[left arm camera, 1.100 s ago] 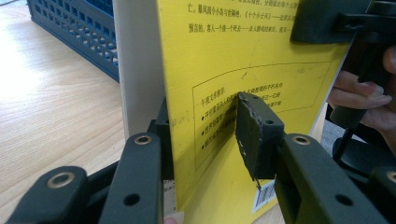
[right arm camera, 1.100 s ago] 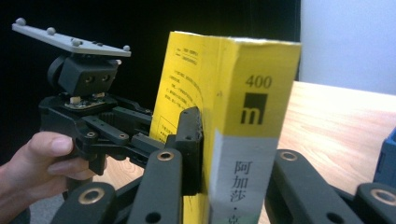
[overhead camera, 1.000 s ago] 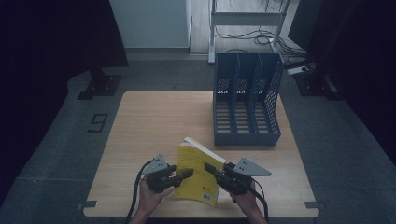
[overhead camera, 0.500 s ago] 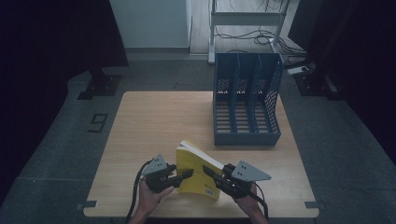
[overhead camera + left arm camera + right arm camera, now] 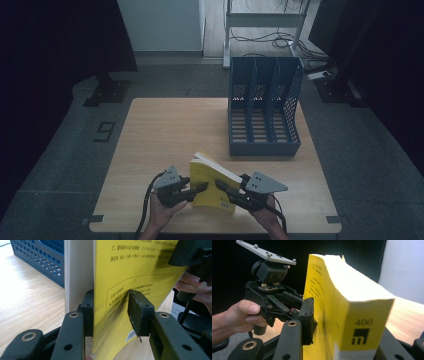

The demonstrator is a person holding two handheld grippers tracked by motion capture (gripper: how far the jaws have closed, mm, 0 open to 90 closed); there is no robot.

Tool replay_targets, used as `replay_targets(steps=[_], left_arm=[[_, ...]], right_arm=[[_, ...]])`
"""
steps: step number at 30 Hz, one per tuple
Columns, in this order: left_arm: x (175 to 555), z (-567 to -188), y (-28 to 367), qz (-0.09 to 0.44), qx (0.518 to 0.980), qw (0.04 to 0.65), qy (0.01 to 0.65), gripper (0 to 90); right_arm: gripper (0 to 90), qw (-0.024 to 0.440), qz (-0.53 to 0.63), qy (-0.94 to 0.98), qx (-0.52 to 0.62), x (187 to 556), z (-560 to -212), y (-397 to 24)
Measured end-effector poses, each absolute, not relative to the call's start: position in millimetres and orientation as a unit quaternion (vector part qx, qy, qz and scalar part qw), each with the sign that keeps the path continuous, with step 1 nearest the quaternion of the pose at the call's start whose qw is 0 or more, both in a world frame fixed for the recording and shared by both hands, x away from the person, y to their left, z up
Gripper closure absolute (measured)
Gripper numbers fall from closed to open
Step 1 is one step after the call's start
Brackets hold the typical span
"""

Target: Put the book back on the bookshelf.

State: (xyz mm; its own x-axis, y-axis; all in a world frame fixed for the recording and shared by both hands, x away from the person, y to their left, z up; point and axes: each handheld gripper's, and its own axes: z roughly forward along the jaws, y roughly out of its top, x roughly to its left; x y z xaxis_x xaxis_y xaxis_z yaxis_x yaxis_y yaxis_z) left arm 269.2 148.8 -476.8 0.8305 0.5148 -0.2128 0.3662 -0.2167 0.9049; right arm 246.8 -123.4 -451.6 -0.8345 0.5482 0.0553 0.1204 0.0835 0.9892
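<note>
Low in the frame's centre, the yellow book (image 5: 210, 182) stands on edge on the worktop (image 5: 165, 130), left tongs (image 5: 200, 189) pinching it, right tongs (image 5: 220, 184) just loosening around it; the blue file rack (image 5: 264, 112) waits beyond, upper right.

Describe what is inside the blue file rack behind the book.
The blue file rack has three slots, with bare slatted floors showing in each. The low front lip covers the floor's front edge. The yellow book stands apart, nearer the person.
</note>
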Motion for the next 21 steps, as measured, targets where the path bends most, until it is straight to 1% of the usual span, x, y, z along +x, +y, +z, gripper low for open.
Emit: replay_targets(steps=[6,7,8,9,10,11,21], left_arm=[[268.7,-477.1,148.7,0.067,0.777,0.558,0.284,60.7],[268.7,-477.1,148.7,0.067,0.777,0.558,0.284,60.8],[268.8,-476.9,149.1,0.064,0.778,0.558,0.282,60.9],[268.8,-476.9,149.1,0.064,0.778,0.558,0.282,60.9],[268.8,-477.0,148.6,0.065,0.777,0.558,0.282,60.8],[268.8,-477.1,148.3,0.066,0.777,0.559,0.282,60.6],[269.6,-478.5,147.9,0.07,0.774,0.561,0.284,57.3]], right_arm=[[61.5,0.177,0.631,0.717,0.238,247.1,-457.4,-114.2],[62.7,0.182,0.627,0.718,0.239,246.6,-458.5,-111.7],[66.5,0.192,0.621,0.721,0.24,246.0,-458.9,-109.9],[66.5,0.192,0.621,0.721,0.24,246.0,-458.9,-109.9],[71.6,0.2,0.616,0.719,0.25,246.0,-459.1,-109.7],[72.4,0.192,0.62,0.717,0.254,247.0,-459.3,-110.8],[73.2,0.2,0.62,0.715,0.255,245.4,-459.2,-111.2]])
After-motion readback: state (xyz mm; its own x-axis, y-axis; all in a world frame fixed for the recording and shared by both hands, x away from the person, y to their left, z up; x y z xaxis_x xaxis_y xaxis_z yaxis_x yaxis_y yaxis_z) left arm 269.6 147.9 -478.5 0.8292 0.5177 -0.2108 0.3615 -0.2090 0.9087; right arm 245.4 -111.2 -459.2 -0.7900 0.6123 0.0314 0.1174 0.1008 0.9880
